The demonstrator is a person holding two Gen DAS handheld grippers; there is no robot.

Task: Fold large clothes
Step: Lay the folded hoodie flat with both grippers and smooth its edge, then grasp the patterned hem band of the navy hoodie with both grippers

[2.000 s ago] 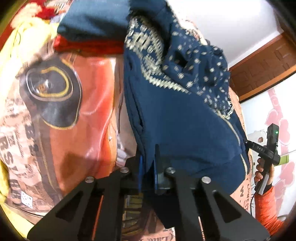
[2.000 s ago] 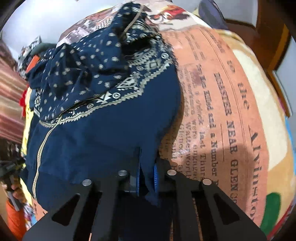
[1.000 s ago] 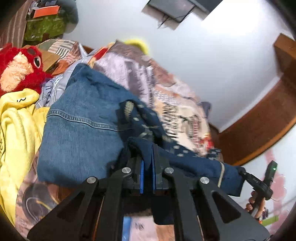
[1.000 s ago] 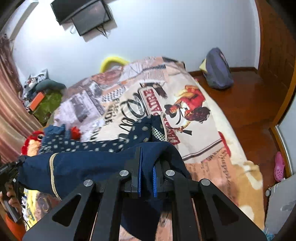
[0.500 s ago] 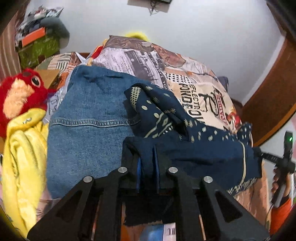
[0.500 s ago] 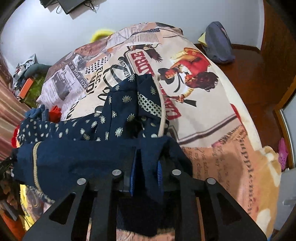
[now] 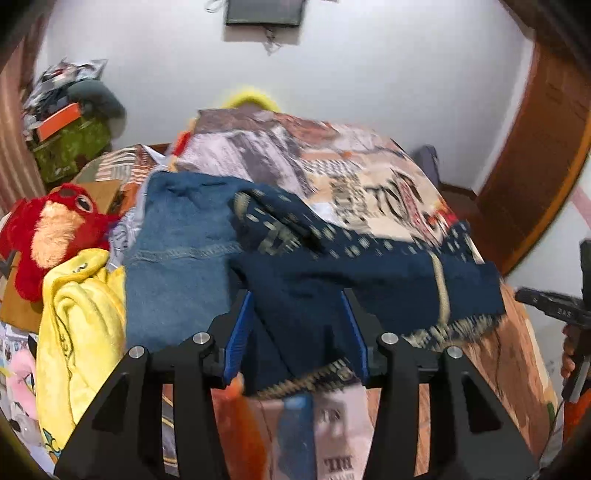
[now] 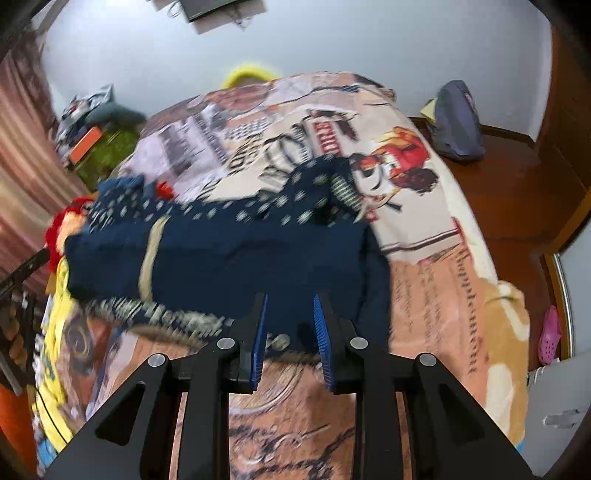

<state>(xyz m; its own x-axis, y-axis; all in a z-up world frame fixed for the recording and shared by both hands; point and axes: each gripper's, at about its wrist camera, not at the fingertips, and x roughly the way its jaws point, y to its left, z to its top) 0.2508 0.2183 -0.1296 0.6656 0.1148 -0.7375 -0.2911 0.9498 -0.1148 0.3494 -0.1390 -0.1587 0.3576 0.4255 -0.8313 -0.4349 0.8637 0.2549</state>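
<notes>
The work surface is a bed covered with a blanket printed like an old newspaper, with cowboy drawings, in orange, cream and grey tones. Behind it stands a pale wall with a dark screen mounted high. The floor is dark red wood; a grey-blue bag lies on it near the wall, and a pink shoe sits beside the bed's edge.

At the left side of the bed there are a red plush toy, a yellow cloth and folded blue jeans.

The navy patterned garment lies on the blanket as a folded band. Its long axis runs across the bed, from the jeans side toward the cowboy print, and the fringed hem faces the grippers.

The left gripper has just been opening; its blue pads are spread, with the navy cloth loose between them. The right gripper has also been opening and stands parted over the near edge of the garment, not pinching it.
</notes>
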